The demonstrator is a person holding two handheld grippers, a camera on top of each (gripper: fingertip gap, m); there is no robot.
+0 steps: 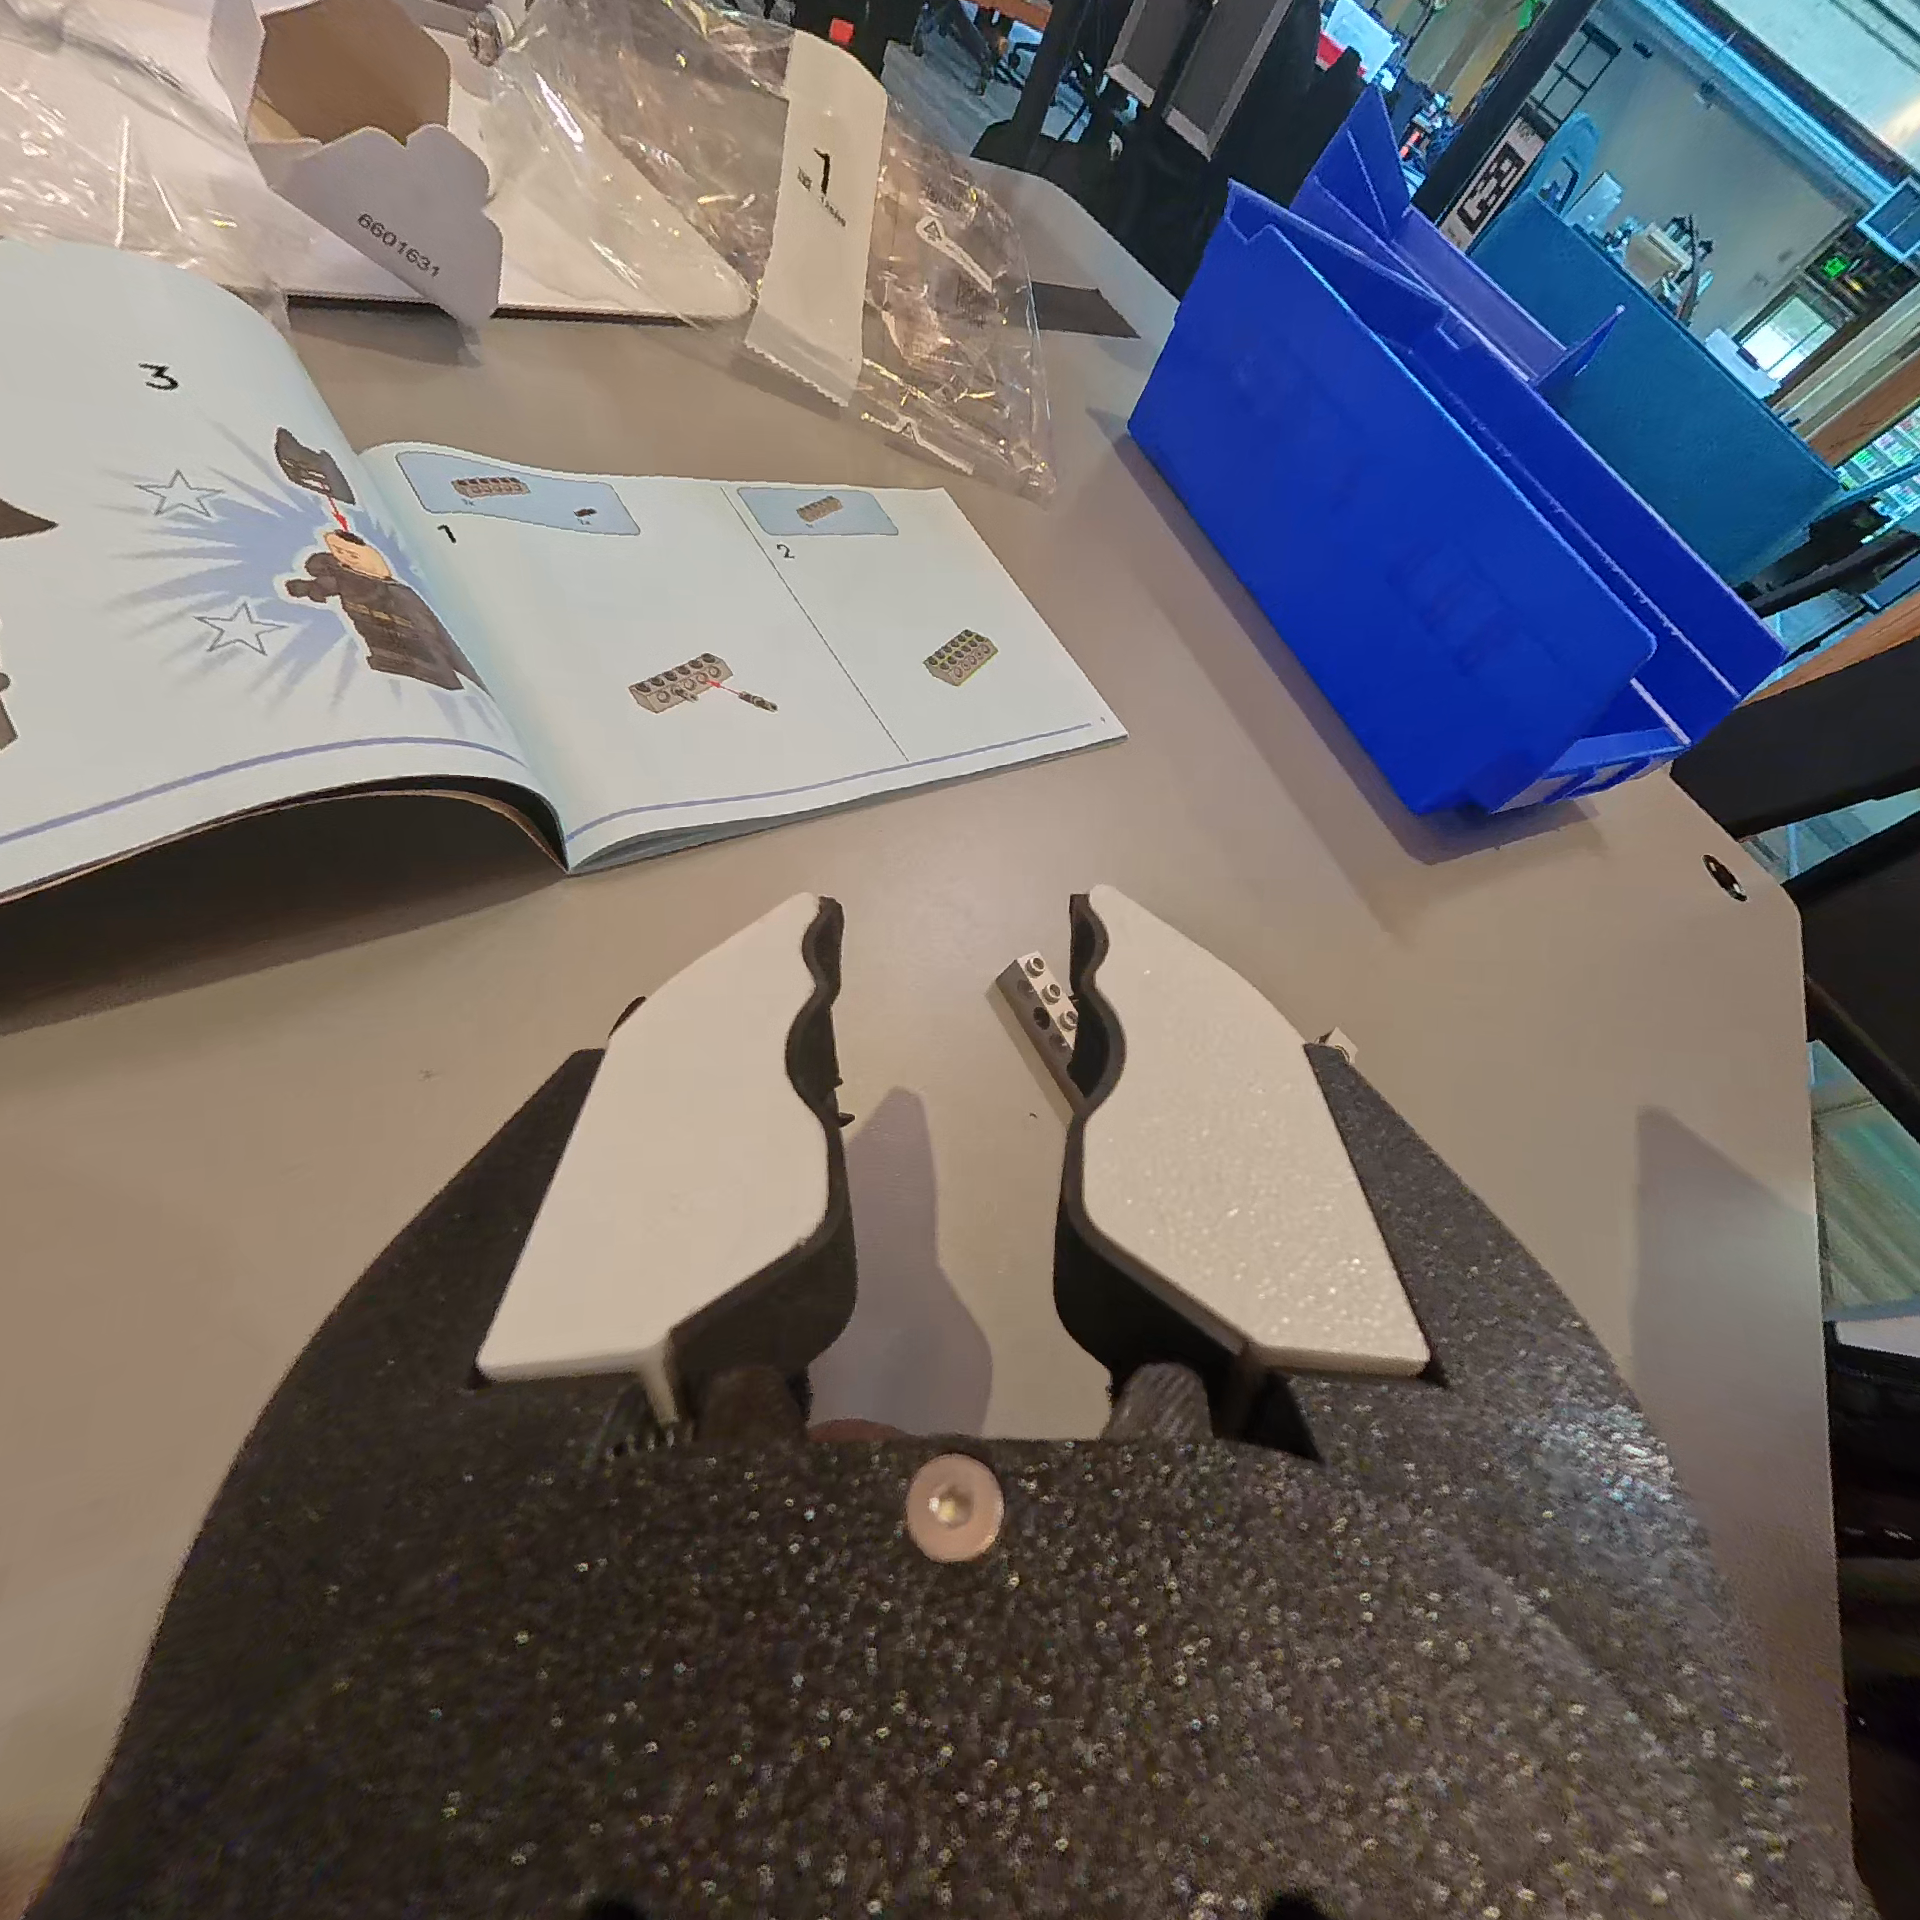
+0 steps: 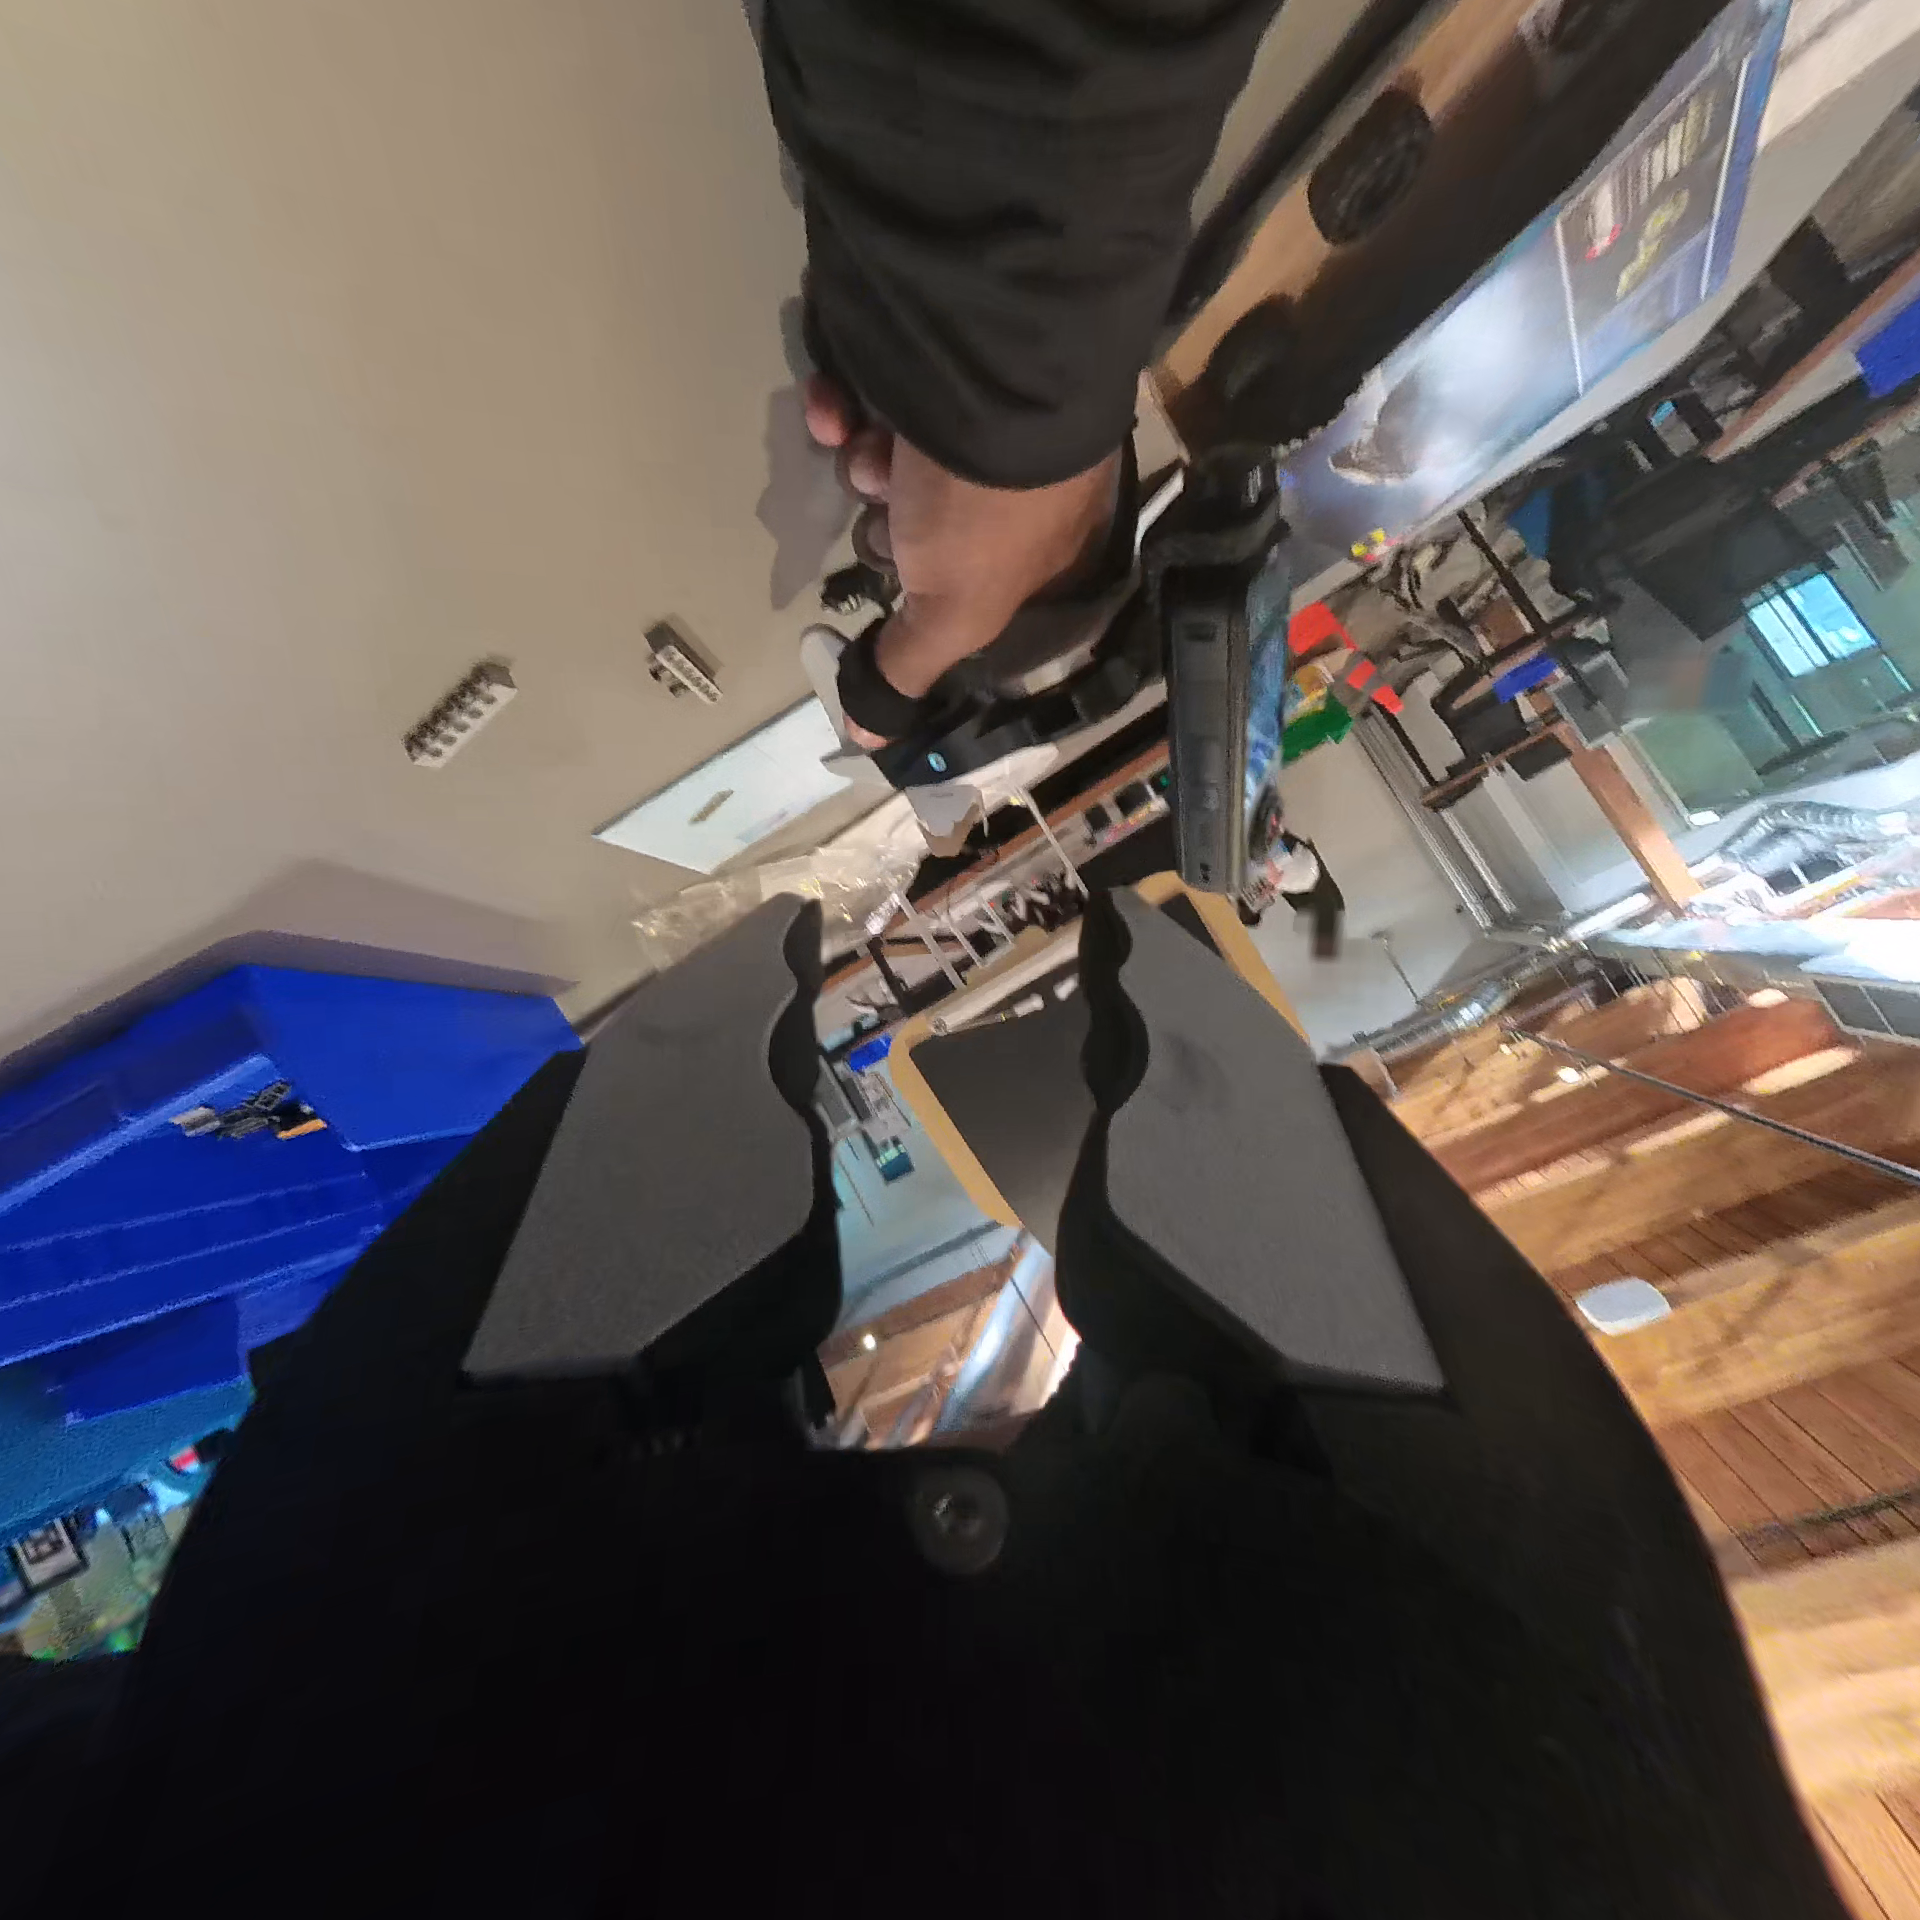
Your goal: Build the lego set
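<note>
The left gripper [image 1: 956,935] hangs low over the grey table [image 1: 1351,1039] with its jaws spread wide and nothing pinched. A small grey studded brick [image 1: 1039,1003] with holes along its side lies on the table in the gap, close against the inner face of the right-hand finger; whether it touches that pad cannot be told, and it stands well apart from the other finger. Beyond the fingertips an open instruction booklet [image 1: 727,644] lies flat, with clear plastic bags [image 1: 935,312] and a torn white cardboard box [image 1: 384,197] farther back. A blue bin [image 1: 1403,540] stands to the right near the table's edge. The right gripper [image 2: 945,935] is rolled over, so its view shows the scene turned; its jaws are also spread, with nothing between them but the room behind. The blue bin [image 2: 260,1091] sits just beside its left-hand finger. Farther off in that view a hand [image 2: 935,582] in a dark sleeve holds the other gripper over the table, and two grey bricks [image 2: 457,717] [image 2: 681,660] lie near it.
</note>
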